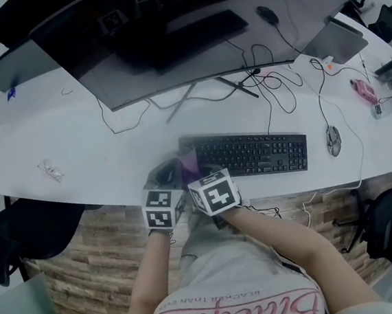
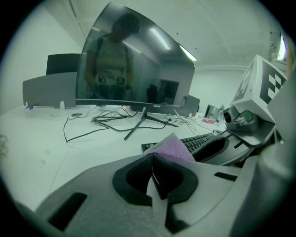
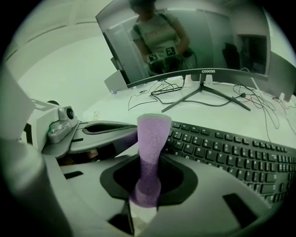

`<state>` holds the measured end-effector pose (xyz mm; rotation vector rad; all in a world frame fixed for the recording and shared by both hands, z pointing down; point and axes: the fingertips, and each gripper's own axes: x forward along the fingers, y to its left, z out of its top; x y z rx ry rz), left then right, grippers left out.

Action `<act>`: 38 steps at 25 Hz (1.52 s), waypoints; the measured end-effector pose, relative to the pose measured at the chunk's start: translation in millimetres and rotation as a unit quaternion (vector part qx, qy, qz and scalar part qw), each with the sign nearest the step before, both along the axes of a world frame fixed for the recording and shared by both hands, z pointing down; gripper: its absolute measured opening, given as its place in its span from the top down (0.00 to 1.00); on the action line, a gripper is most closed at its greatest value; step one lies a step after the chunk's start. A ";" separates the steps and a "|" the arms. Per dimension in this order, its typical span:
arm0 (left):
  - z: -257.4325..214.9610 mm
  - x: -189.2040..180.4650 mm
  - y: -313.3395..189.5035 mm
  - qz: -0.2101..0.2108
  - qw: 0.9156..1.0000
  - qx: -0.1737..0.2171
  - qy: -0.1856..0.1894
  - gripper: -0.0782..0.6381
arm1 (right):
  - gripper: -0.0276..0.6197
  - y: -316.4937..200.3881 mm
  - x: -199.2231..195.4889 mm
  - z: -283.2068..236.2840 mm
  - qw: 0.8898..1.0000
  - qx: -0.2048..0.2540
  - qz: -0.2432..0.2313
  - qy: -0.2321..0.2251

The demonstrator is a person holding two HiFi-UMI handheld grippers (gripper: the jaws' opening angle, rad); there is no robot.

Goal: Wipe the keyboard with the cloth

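Head view: steeply down over the counter [image 1: 76, 130]. Gripper views: low, close, facing the monitor [image 2: 134, 60]. All three share the keyboard [image 1: 251, 153].

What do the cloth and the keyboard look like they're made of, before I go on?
Cloth: purple, fuzzy and matte, likely microfibre or a similar soft fabric; it crumples where the right tool pinches it. Keyboard: black and matte with hard-edged moulded keys, probably plastic.

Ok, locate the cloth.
The purple cloth is pinched in the right gripper, the left gripper closed at its edge, at the left end of the keyboard.
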<state>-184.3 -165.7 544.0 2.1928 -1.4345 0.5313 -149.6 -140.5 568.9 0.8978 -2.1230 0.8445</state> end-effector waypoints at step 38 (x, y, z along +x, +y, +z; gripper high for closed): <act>-1.2 155.4 -2.9 0.106 0.994 -0.008 -0.011 0.88 | 0.82 -14.3 147.3 1.6 0.998 0.001 0.065 0.012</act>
